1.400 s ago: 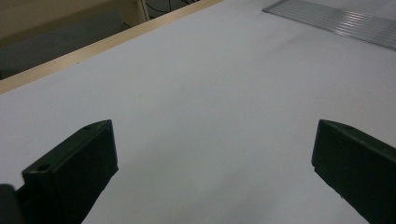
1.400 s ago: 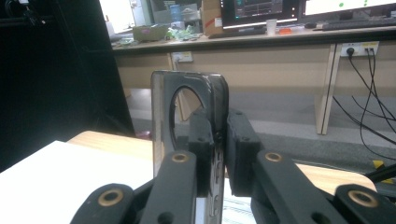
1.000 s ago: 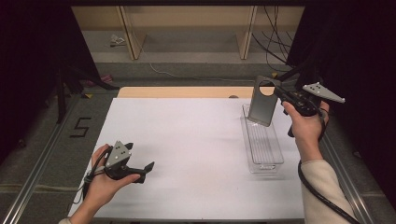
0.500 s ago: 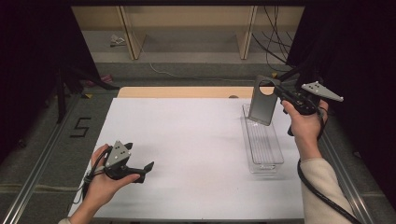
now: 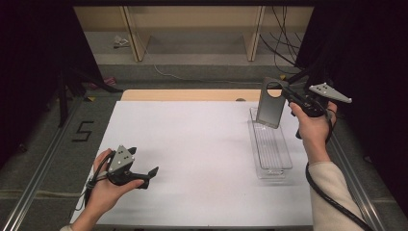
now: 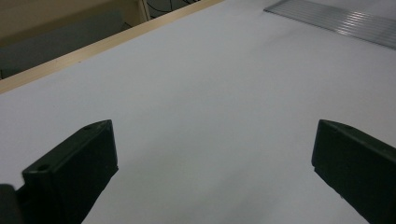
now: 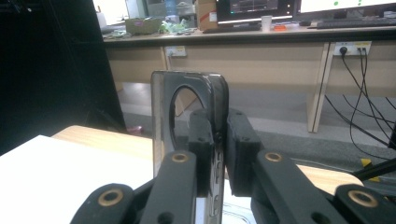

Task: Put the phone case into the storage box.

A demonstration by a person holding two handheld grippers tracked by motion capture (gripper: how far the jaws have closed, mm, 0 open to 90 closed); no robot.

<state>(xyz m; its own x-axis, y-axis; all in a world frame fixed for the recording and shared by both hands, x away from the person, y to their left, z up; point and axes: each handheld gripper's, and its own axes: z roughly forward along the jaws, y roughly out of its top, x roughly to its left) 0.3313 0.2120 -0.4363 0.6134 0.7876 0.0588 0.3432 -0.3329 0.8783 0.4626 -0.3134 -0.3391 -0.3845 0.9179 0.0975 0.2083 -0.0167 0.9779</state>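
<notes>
A dark smoky phone case (image 5: 271, 103) with a round camera cut-out hangs upright in the air over the far end of a clear plastic tray (image 5: 271, 144). My right gripper (image 5: 284, 95) is shut on the case's edge, held at the right side of the white table (image 5: 202, 139). In the right gripper view the case (image 7: 187, 102) stands on edge, pinched between the two black pads (image 7: 240, 149). My left gripper (image 5: 149, 174) rests low at the near left of the table, held in a hand. Its jaws stand wide apart over bare white surface, with nothing between them (image 6: 215, 154).
The long ribbed tray lies along the right side of the table, its corner (image 6: 336, 21) visible in the left gripper view. A wooden strip (image 5: 183, 95) borders the far table edge. Beyond it are shelving legs and cables (image 5: 284, 43) on the floor.
</notes>
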